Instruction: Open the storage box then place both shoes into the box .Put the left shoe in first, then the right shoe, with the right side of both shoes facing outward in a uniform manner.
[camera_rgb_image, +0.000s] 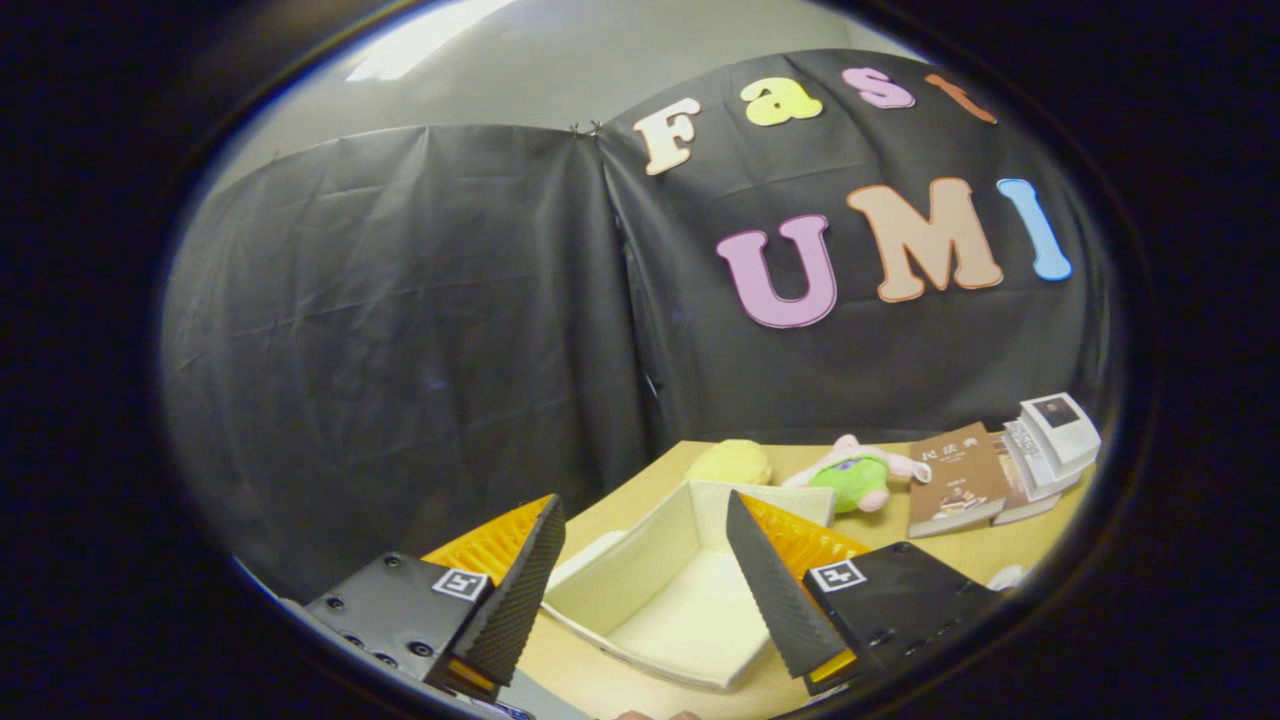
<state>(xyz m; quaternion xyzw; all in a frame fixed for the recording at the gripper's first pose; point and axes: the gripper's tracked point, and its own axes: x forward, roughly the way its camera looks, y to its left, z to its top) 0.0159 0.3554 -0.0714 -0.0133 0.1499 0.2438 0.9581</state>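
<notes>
A cream fabric storage box (640, 570) stands on the wooden table (940, 555) with its top open and its inside bare. My gripper (645, 515) hangs above it, open, with nothing held; the box's near wall and floor show through the gap between the fingers. A small white thing (1008, 577) lies past the right finger, too little of it showing to tell what it is.
Beyond the box lie a yellow plush (732, 462) and a green-and-pink plush toy (858, 476). To their right rest a brown book (955, 478) and a stack of white books (1052, 440). Black cloth walls close off the back and the left side.
</notes>
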